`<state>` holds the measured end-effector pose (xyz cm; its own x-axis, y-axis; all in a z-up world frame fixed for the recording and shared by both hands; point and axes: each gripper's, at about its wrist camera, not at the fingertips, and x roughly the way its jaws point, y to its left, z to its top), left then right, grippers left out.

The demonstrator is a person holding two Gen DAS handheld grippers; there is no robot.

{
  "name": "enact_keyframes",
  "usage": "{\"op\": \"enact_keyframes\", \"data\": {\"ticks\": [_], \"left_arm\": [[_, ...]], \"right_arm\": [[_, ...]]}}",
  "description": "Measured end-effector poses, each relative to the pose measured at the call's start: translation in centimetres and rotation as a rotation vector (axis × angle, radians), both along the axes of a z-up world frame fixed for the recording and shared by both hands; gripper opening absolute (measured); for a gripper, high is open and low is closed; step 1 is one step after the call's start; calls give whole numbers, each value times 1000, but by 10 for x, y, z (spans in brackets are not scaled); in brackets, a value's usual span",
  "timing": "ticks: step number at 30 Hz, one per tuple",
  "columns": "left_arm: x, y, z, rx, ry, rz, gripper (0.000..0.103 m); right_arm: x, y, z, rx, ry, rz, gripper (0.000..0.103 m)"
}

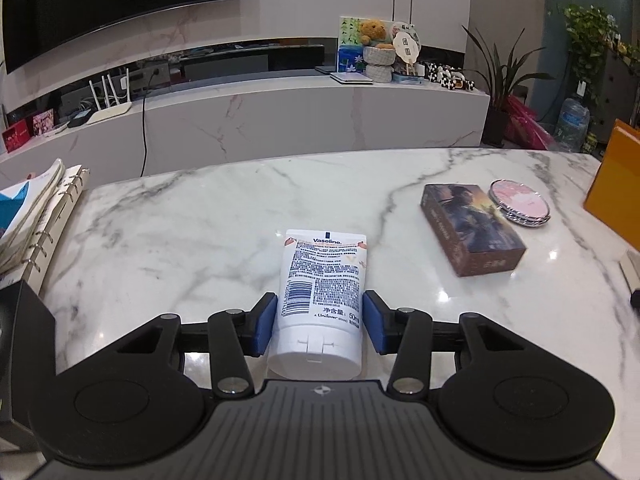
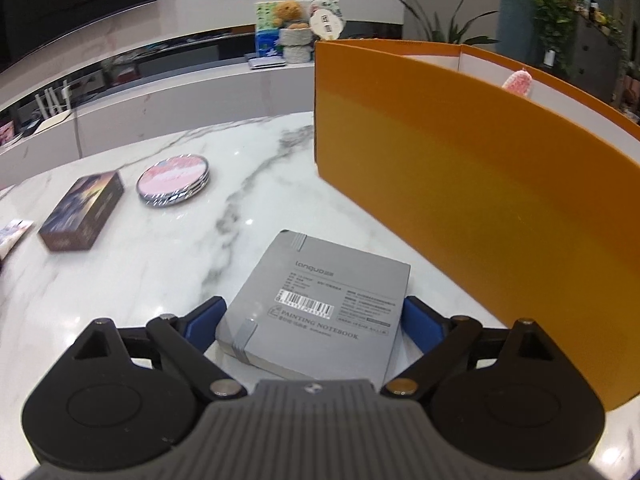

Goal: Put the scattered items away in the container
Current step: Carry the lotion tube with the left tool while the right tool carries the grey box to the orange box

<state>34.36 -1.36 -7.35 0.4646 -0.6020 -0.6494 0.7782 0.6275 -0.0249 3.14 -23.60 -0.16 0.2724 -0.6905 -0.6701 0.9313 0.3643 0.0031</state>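
My left gripper (image 1: 320,322) has its blue pads on either side of a white Vaseline tube (image 1: 322,292) lying on the marble table (image 1: 200,232), the pads touching or almost touching its sides. My right gripper (image 2: 310,322) straddles a grey painting notebook (image 2: 320,304) flat on the table, the pads close to its edges. The orange box (image 2: 480,184) stands right of the notebook, open at the top, with a pink fluffy item (image 2: 518,82) inside. A dark picture box (image 1: 472,228) (image 2: 82,210) and a round pink compact mirror (image 1: 520,202) (image 2: 172,180) lie between the two grippers.
Ring binders and papers (image 1: 36,216) are stacked at the table's left edge. A black object (image 1: 20,320) sits at the near left. Beyond the table stands a white TV console (image 1: 280,112) with a router, a teddy bear and plants.
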Motion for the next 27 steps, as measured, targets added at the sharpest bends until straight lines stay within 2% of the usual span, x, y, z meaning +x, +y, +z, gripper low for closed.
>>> {"op": "enact_keyframes", "data": {"ticks": [11, 18, 22, 27], "left_arm": [[-50, 11, 11, 7, 14, -7, 54], [-86, 26, 20, -45, 73, 31, 54], [-108, 25, 33, -83, 82, 25, 54], [-132, 8, 52, -101, 60, -37, 54]], "right_arm": [[-30, 35, 15, 49, -39, 124, 93], [-45, 53, 29, 62, -64, 185, 92], [-54, 63, 39, 35, -86, 204, 92], [-63, 69, 53, -9, -98, 218, 92]]}}
